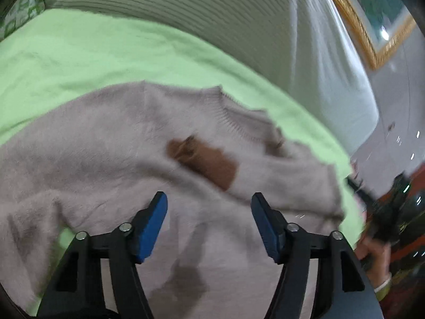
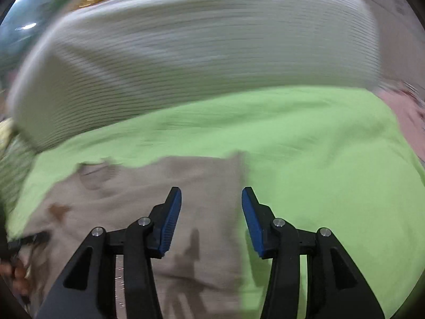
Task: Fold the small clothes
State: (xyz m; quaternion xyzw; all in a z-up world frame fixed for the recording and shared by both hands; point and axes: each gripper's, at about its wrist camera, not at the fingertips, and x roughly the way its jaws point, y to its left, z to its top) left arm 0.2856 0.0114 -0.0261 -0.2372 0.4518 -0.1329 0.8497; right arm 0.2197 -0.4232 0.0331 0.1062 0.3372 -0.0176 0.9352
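You are holding the left gripper (image 1: 209, 204) just above the sweater (image 1: 106, 159), with its jaws standing apart and nothing between them. You are holding the right gripper (image 2: 211, 199) over the sweater's straight edge (image 2: 240, 186), its jaws likewise apart and empty. The sweater is lying spread on the green sheet (image 1: 79, 61), with its ribbed collar (image 1: 233, 117) and a brown patch (image 1: 204, 162) facing up and a sleeve (image 1: 300, 180) crossing the body.

Risks from here, as a judgement: the fluffy knit is likely to compress, so a shallow pinch may be catching one layer only and dragging the fold askew. The loose sheet may be rising with the garment if the pads are reaching too deep.

Beyond the sheet, a ribbed white cushion (image 2: 199, 61) is standing at the far side. Motion blur is softening both views. The hem is cut off behind the gripper bodies, the far sleeve is hard to make out, and the dark shape at the right edge of the left view cannot be identified.
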